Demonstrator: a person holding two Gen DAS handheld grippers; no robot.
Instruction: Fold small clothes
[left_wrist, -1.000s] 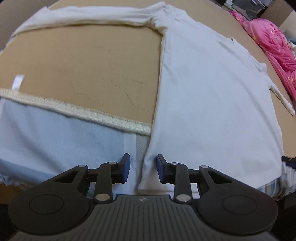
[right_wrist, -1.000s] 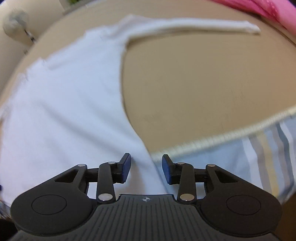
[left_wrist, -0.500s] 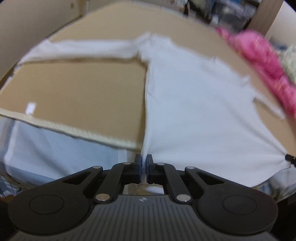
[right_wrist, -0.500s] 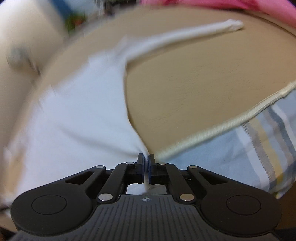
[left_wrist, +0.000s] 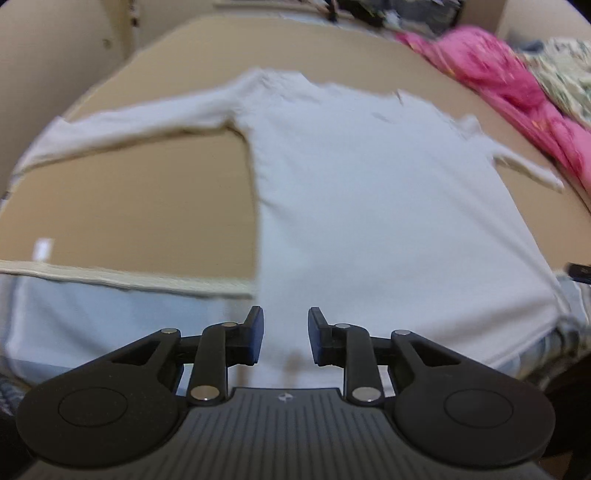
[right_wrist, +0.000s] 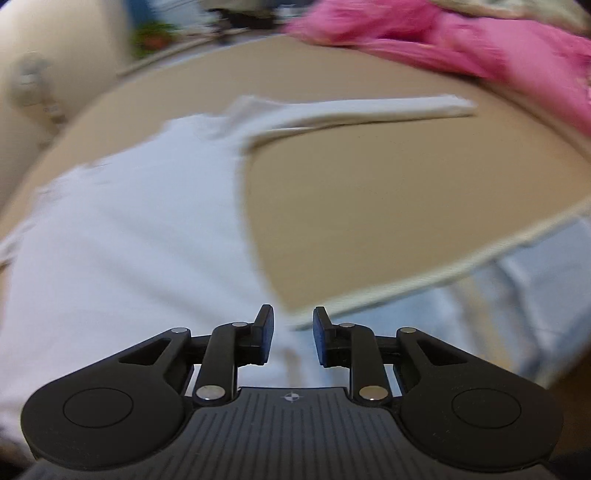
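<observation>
Flat on the tan board (left_wrist: 140, 206) lies the white long-sleeved shirt (left_wrist: 369, 206), body spread wide and both sleeves stretched out sideways; its hem runs off the board's near edge onto a pale blue striped cloth (right_wrist: 517, 295), and a cream braided trim (left_wrist: 129, 282) marks that edge on either side of the shirt. Above the hem's left corner hangs the left gripper (left_wrist: 284, 334), its jaws having just opened, the blue pads now apart with shirt fabric seen between them but not pressed. Over the hem's other corner hangs the right gripper (right_wrist: 290, 339), also just opened, pads apart, the shirt's edge and the trim below the gap. Behind the far sleeve, a bright pink fabric (right_wrist: 461, 44) is heaped along the board's back edge. Both views are blurred.
</observation>
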